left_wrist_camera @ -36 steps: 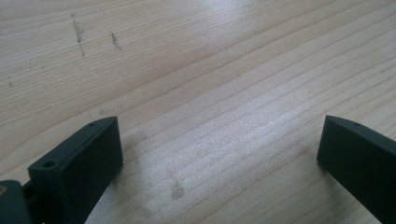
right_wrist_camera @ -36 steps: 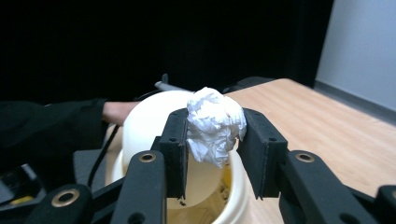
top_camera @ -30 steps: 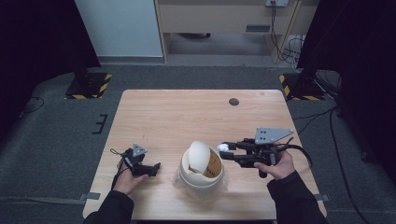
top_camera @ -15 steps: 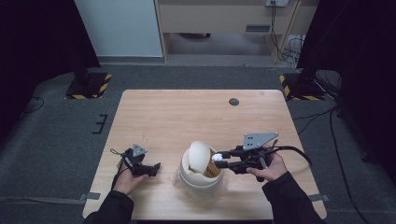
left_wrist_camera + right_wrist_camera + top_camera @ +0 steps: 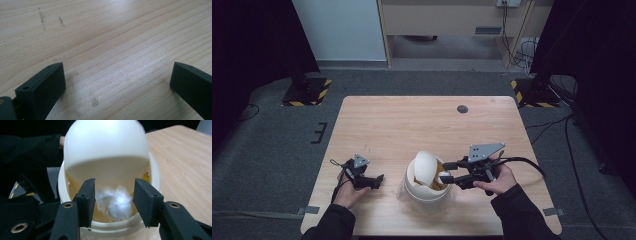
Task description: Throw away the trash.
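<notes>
Nearest the person, the left gripper (image 5: pixel 379 178) rests on the wooden table (image 5: pixel 412 120) to the left of the white bin, its jaws spread wide over bare wood and holding nothing. The right gripper (image 5: pixel 445 176) reaches over the rim of the white bin (image 5: pixel 427 192) from the bin's right side. Between its jaws sits a crumpled white wad (image 5: pixel 116 201), apparently tissue or thin plastic, just inside the bin's mouth and under the tilted swing lid (image 5: pixel 105 147). The jaws stand a little apart on either side of the wad, and whether they press it or have let go cannot be told.

The wad looks very light and soft. It should crush easily and spring back, so a pinch across its bulk suits it best. The bin itself seems light plastic and could slide if nudged. Beyond the bin, a small dark round disc (image 5: pixel 462 109) lies near the table's far edge.
</notes>
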Demonstrator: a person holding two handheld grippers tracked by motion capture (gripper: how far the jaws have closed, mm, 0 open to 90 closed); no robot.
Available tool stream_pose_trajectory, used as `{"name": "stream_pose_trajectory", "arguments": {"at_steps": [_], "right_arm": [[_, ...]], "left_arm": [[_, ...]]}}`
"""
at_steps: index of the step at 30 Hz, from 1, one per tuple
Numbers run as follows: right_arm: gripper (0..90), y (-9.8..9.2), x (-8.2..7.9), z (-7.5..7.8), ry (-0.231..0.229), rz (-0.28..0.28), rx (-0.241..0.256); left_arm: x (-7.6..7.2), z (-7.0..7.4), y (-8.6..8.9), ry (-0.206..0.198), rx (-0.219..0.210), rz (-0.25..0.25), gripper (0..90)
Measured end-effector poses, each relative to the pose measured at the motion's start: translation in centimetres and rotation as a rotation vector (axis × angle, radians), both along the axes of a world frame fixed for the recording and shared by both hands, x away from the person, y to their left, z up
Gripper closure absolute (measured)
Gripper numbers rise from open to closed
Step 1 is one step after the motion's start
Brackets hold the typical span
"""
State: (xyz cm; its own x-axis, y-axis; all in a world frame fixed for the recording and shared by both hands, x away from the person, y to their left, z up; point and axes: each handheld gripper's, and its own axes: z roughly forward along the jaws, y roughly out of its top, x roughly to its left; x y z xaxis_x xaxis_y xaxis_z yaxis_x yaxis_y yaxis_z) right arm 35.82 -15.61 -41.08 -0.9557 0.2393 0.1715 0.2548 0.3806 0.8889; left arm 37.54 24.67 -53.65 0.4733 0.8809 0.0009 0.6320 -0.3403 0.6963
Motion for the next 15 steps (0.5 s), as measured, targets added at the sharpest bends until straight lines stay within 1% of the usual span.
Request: {"name": "stream_pose_trajectory", "arguments": {"at_steps": [2, 4, 6, 9, 11, 14, 15], "right_arm": [[51.4, -0.5, 0.1, 0.3, -0.002, -0.015, 0.021], [51.4, -0.6, 0.2, 0.3, -0.001, -0.019, 0.03], [50.4, -0.6, 0.2, 0.2, -0.001, -0.021, 0.026], [47.9, -0.8, 0.4, 0.3, -0.009, -0.036, 0.034], [45.2, -1.1, 0.5, 0.5, -0.029, -0.057, 0.033], [40.9, -2.0, 0.8, 0.7, -0.039, -0.112, 0.066], [40.9, -2.0, 0.8, 0.7, -0.039, -0.112, 0.066]], "left_arm": [[0.0, 0.0, 0.0, 0.0, 0.0, 0.0, 0.0], [0.0, 0.0, 0.0, 0.0, 0.0, 0.0, 0.0], [0.0, 0.0, 0.0, 0.0, 0.0, 0.0, 0.0], [0.0, 0.0, 0.0, 0.0, 0.0, 0.0, 0.0], [0.0, 0.0, 0.0, 0.0, 0.0, 0.0, 0.0], [0.0, 0.0, 0.0, 0.0, 0.0, 0.0, 0.0], [0.0, 0.0, 0.0, 0.0, 0.0, 0.0, 0.0]]}}
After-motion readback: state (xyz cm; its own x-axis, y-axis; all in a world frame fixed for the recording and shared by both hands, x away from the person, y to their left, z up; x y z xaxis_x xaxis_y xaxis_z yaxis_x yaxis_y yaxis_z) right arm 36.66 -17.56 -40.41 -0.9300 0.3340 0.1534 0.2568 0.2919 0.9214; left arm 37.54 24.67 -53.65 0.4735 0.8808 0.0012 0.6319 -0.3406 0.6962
